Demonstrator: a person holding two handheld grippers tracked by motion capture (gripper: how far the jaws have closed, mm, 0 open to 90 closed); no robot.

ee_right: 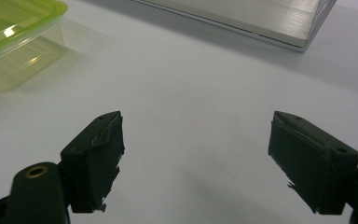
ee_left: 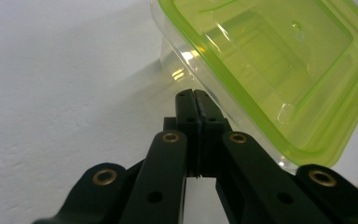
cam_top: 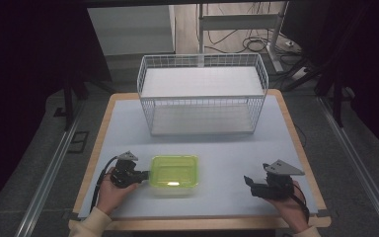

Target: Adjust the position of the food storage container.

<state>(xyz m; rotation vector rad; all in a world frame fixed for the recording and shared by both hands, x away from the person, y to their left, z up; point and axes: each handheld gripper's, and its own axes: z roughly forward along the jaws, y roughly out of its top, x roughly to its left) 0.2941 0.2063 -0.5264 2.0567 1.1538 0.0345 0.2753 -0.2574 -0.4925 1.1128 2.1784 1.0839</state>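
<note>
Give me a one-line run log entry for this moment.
left gripper: jaws shut, tips at container rim | right gripper: jaws open, nothing between | wire basket: behind

Bright overhead light falls evenly on the pale table (cam_top: 128, 128), while the room around it sinks into near black. Glare spots sit on the green lid (cam_top: 173, 170). In both gripper views the near jaws are soft and slightly blurred.
</note>
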